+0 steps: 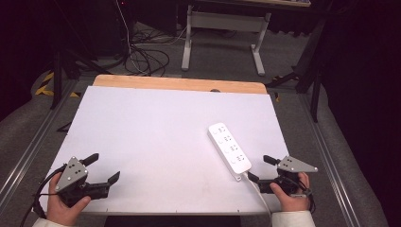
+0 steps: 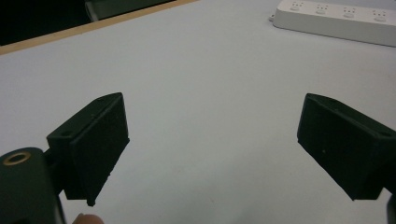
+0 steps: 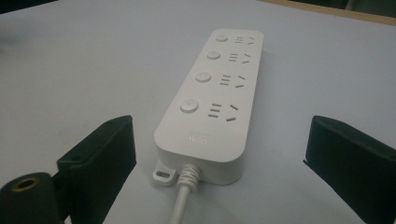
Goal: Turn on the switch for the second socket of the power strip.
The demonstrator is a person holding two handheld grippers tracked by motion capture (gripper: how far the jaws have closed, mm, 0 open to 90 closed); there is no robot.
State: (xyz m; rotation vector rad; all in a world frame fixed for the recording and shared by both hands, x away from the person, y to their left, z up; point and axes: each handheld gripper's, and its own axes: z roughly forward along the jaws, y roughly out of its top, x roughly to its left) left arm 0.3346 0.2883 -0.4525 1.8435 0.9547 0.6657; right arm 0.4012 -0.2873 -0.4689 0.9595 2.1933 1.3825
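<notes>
A white power strip (image 1: 229, 147) with several sockets and round buttons lies flat on the white table (image 1: 156, 132), right of centre, its cord (image 1: 257, 194) running off the near edge. In the right gripper view the power strip (image 3: 215, 93) lies straight ahead with its cord end nearest. My right gripper (image 1: 260, 169) is open just behind that cord end, nothing between its jaws. My left gripper (image 1: 103, 167) is open at the near left corner over bare table. The left gripper view has the power strip (image 2: 336, 18) far off at the top right.
A wooden strip (image 1: 179, 84) borders the table's far edge. Beyond it, cables (image 1: 146, 59) lie on the floor and a white desk frame (image 1: 227, 33) stands. Metal rails (image 1: 28, 146) run along both sides of the table.
</notes>
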